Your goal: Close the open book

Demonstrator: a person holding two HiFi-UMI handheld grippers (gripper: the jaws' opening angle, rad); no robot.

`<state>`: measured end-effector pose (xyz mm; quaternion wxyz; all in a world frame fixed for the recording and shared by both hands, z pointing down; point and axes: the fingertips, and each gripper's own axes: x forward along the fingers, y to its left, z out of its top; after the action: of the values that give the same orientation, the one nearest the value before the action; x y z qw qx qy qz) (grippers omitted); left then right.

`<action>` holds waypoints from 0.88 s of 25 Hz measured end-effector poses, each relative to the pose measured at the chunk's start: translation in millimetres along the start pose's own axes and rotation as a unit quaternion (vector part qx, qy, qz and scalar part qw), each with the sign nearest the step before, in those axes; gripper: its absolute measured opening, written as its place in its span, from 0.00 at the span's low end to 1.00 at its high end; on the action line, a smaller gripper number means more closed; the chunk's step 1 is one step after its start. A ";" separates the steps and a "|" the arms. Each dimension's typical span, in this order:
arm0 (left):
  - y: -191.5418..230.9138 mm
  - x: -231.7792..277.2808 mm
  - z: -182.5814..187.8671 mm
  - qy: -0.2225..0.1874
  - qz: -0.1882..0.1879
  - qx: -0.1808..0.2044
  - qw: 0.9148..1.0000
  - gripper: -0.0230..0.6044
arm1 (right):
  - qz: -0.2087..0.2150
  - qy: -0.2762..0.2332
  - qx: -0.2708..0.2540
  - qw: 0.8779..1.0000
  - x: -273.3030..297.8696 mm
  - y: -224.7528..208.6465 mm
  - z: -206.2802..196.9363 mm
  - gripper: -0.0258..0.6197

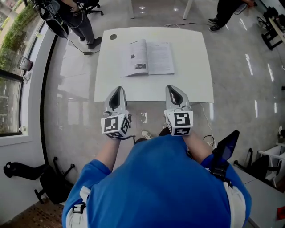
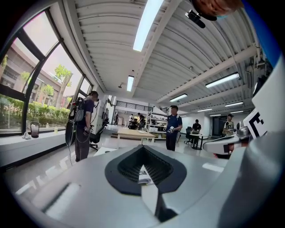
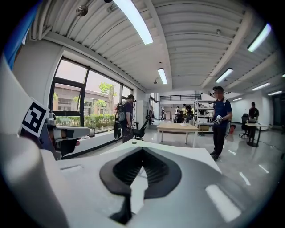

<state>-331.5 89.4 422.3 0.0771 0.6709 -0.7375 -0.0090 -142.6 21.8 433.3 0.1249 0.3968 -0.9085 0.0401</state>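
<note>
An open book [image 1: 149, 58] lies flat on the far half of the white table [image 1: 191, 84], pages up. My left gripper [image 1: 118, 90] and right gripper [image 1: 173, 88] hover side by side over the table's near edge, both pointing at the book and well short of it. Each has its jaws shut with nothing held. In the left gripper view the closed left gripper [image 2: 143, 147] frames a sliver of the book [image 2: 144, 174]. In the right gripper view the closed right gripper [image 3: 141, 149] shows only white table top beyond it.
A small dark round disc [image 1: 113, 37] sits at the table's far left corner. One person [image 1: 75, 18] stands beyond the table at the left and another person [image 1: 225, 13] at the far right. A cable [image 1: 205, 116] hangs off the table's right front corner. A black chair [image 1: 49, 182] lies at lower left.
</note>
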 end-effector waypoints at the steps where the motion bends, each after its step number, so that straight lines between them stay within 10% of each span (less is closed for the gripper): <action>1: -2.3 2.5 -1.7 0.002 -0.003 0.002 1.000 0.05 | -0.001 0.001 -0.001 1.000 0.7 -1.4 -1.3 0.04; 22: -8.0 51.2 -14.5 0.043 0.054 0.032 0.997 0.05 | 0.067 0.016 -0.009 0.998 61.3 -36.1 -15.6 0.04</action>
<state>-326.3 39.3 441.0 0.0879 0.6316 -0.7688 0.0474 -153.2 -43.6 463.3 0.1399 0.3331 -0.9313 0.0463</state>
